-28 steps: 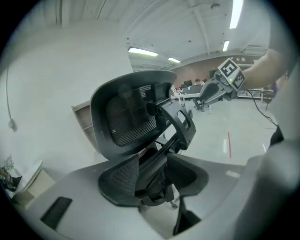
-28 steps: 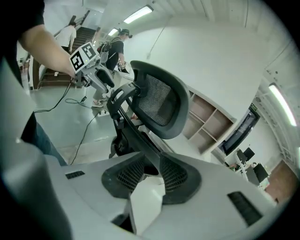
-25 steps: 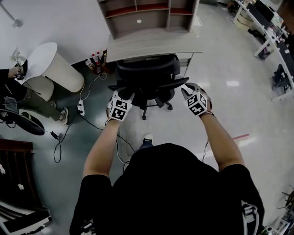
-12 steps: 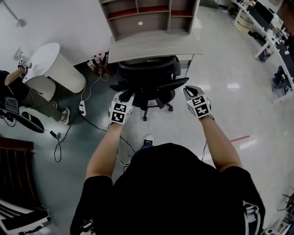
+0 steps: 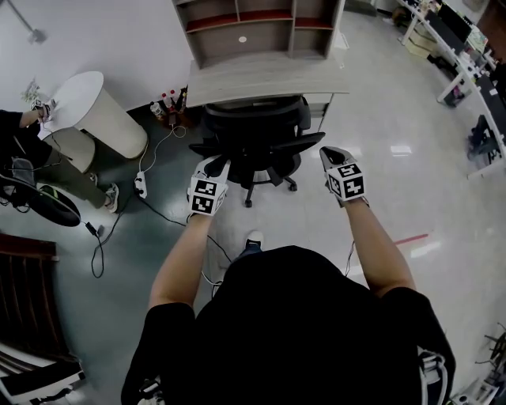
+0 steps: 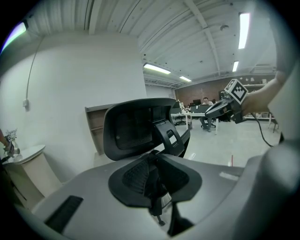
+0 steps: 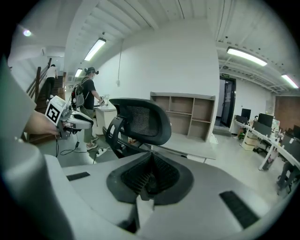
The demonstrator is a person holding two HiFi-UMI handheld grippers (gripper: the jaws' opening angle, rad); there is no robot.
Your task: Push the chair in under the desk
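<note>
The black mesh office chair (image 5: 257,130) stands with its seat tucked under the light wooden desk (image 5: 269,75), its back toward me. My left gripper (image 5: 212,166) hovers just off the chair's left armrest, touching nothing. Its jaws are closing, a thin gap is left and nothing is between them (image 6: 154,187). My right gripper (image 5: 330,154) floats clear of the right armrest, shut and empty (image 7: 146,180). The chair's headrest (image 6: 136,131) fills the left gripper view, and the chair back (image 7: 140,119) the right gripper view.
A shelf unit (image 5: 257,24) sits on the desk. A white round table (image 5: 87,111) and a person (image 5: 24,150) are at the left. A power strip with cables (image 5: 140,186) lies on the floor near the chair. Other desks (image 5: 458,47) stand far right.
Both grippers have drawn back a little from the chair's armrests and their jaws have come together. The chair stays under the desk.
</note>
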